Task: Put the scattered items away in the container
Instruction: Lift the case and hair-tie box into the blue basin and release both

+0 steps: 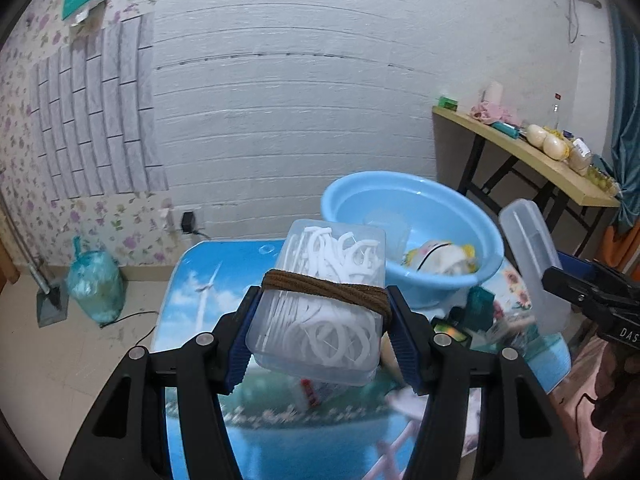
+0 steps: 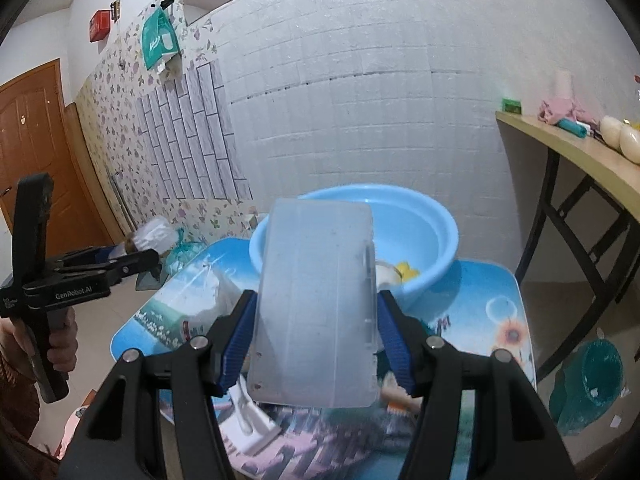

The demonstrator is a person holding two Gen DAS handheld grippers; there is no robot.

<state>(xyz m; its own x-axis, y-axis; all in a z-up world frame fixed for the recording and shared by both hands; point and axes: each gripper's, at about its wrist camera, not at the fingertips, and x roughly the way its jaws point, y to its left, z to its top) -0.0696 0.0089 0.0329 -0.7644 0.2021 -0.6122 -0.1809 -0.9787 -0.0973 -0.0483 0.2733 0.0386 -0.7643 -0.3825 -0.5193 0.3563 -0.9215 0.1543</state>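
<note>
- Clearly, the clear plastic box (image 1: 320,304) of white floss picks, bound by a brown elastic band (image 1: 328,290), sits clamped between the 2 blue ribbed pads of the left gripper (image 1: 320,336), jaws about half spread, pressing its 2 long sides.
- It is held tilted above the table (image 1: 208,280), near the basin.
- The frosted flat case (image 2: 316,304), a smooth translucent rectangle with rounded corners, is pinched the same way by the right gripper (image 2: 316,340), jaws about half spread against its 2 long edges.
- It stands tilted in front of the basin, above the table.
- The light-blue round basin (image 1: 432,280), glossy plastic, rests on the far part of the table and holds a white and yellow object (image 1: 440,260).
- The table top carries a printed sky-and-sea picture; blurred small items lie on it under both grippers.
- A hand (image 2: 60,344) grips the left gripper's black handle in the right wrist view.
- A wooden side table (image 1: 520,152) stands against the white brick-textured wall.
</note>
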